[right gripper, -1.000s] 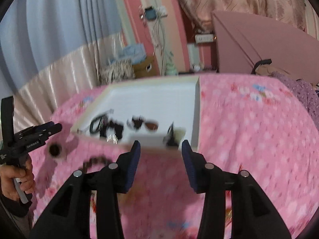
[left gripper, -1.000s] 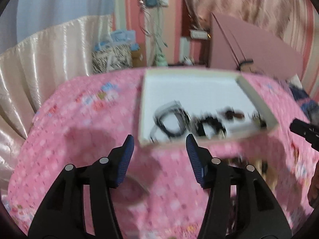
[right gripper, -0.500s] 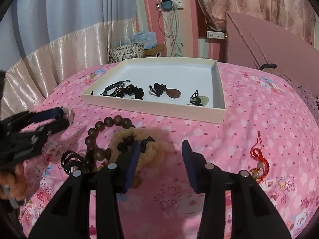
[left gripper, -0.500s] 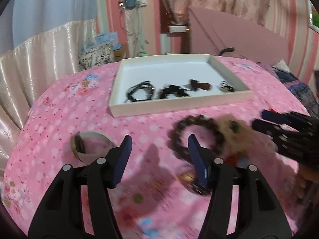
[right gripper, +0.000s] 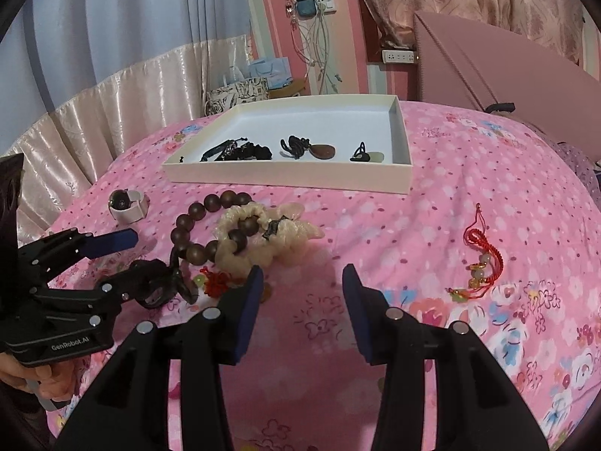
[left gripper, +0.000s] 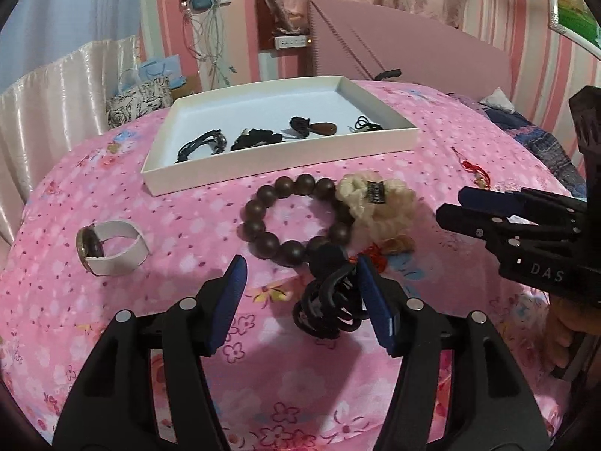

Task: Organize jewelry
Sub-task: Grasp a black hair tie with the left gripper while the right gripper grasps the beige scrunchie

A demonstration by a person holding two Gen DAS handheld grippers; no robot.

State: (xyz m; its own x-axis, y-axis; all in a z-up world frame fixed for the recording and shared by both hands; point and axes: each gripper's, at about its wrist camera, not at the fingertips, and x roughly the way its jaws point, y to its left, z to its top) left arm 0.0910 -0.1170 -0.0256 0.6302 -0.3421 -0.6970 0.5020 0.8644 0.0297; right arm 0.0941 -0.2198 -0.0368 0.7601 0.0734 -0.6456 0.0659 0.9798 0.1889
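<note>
A white tray (left gripper: 375, 146) (right gripper: 400, 139) on the pink bedspread holds several dark cord pieces and a brown pendant (left gripper: 325, 127). In front of it lie a brown bead bracelet (left gripper: 259, 229) (right gripper: 188, 221), a cream scrunchie (left gripper: 379, 206) (right gripper: 263, 240) and black hair ties (left gripper: 328, 306). My left gripper (left gripper: 300, 289) (right gripper: 146, 253) is open, its fingers either side of the black hair ties. My right gripper (right gripper: 300, 293) (left gripper: 450, 206) is open and empty, just right of the scrunchie.
A white-banded watch (left gripper: 112, 250) (right gripper: 127, 205) lies at the left. A red tassel charm (right gripper: 479, 259) (left gripper: 475, 171) lies at the right. A small red-and-green charm (right gripper: 210, 282) sits by the beads. Curtains and a pink headboard stand behind the bed.
Both grippers have come down and back from the tray toward the loose pieces. The left gripper now straddles the black hair ties. Both stay open.
</note>
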